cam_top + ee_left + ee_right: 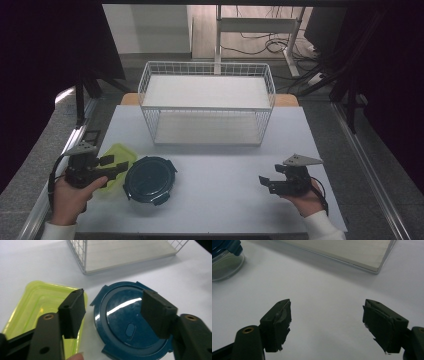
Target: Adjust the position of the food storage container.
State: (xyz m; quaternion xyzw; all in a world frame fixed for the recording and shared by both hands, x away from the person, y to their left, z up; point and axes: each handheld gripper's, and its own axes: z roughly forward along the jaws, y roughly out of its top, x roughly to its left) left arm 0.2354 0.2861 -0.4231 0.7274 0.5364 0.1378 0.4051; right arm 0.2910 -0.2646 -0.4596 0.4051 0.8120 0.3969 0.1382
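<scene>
A round container with a dark blue clip lid (149, 179) (130, 322) stands on the white table (220, 205) at the front left. Its clear wall shows in the right gripper view (225, 257). A yellow-green rectangular container (117, 154) (37, 305) lies right beside it on the left. My left gripper (119, 166) (113, 312) is open, one jaw above the green container's edge and the other above the blue lid, with nothing pinched between them. My right gripper (266, 181) (327, 325) is open above bare table at the front right, holding nothing.
A white wire two-level rack (206, 102) (82, 255) with pale shelves (352, 250) stands at the back middle of the table. Dark curtains flank the table. Cables and a desk frame (260, 30) lie on the floor beyond.
</scene>
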